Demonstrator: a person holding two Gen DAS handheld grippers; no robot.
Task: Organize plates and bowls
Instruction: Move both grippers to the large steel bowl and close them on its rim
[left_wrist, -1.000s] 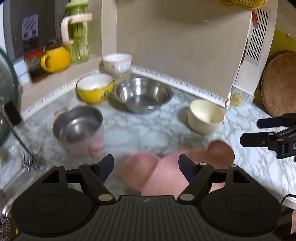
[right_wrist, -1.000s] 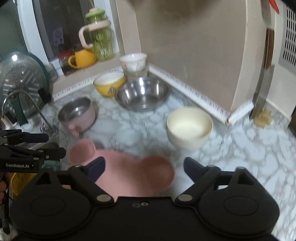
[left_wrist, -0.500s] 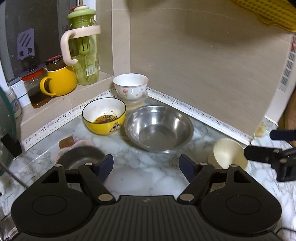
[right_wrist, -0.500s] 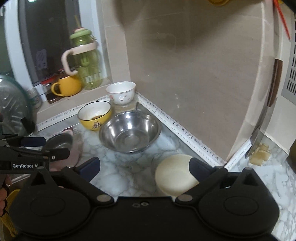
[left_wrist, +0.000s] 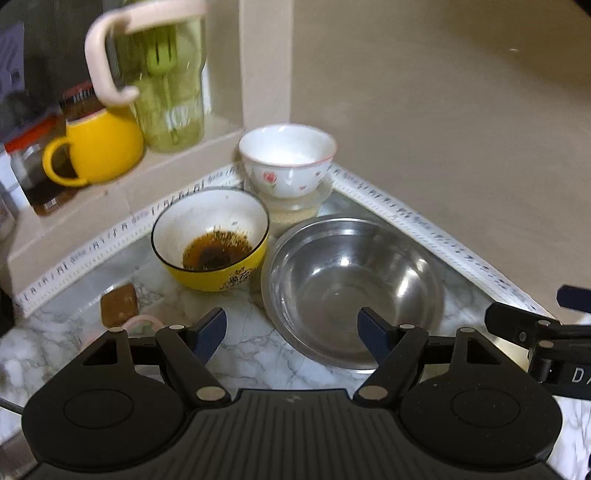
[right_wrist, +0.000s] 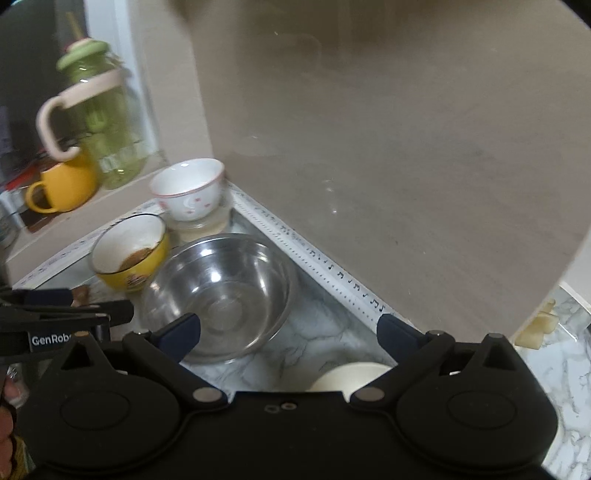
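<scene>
A steel bowl (left_wrist: 354, 288) sits in the counter corner, also in the right wrist view (right_wrist: 221, 291). Left of it stands a yellow bowl (left_wrist: 210, 240) with brown residue, seen too in the right wrist view (right_wrist: 129, 254). Behind them a white flowered bowl (left_wrist: 286, 158) rests on a clear glass dish (left_wrist: 291, 210). A cream bowl (right_wrist: 351, 376) lies just under my right gripper (right_wrist: 288, 328), which is open and empty. My left gripper (left_wrist: 291, 328) is open and empty, just short of the steel bowl's near rim. The right gripper shows at the left wrist view's right edge (left_wrist: 535, 325).
A green jug with a pink handle (left_wrist: 162, 74) and a yellow mug (left_wrist: 99, 147) stand on the window ledge. A brown block (left_wrist: 118, 302) lies on the marble counter (left_wrist: 251, 354). Beige tiled walls (right_wrist: 369, 147) close the corner.
Both grippers moved forward toward the corner bowls. The pink plate and the steel pot have dropped out of view; the cream bowl is now under my right gripper.
</scene>
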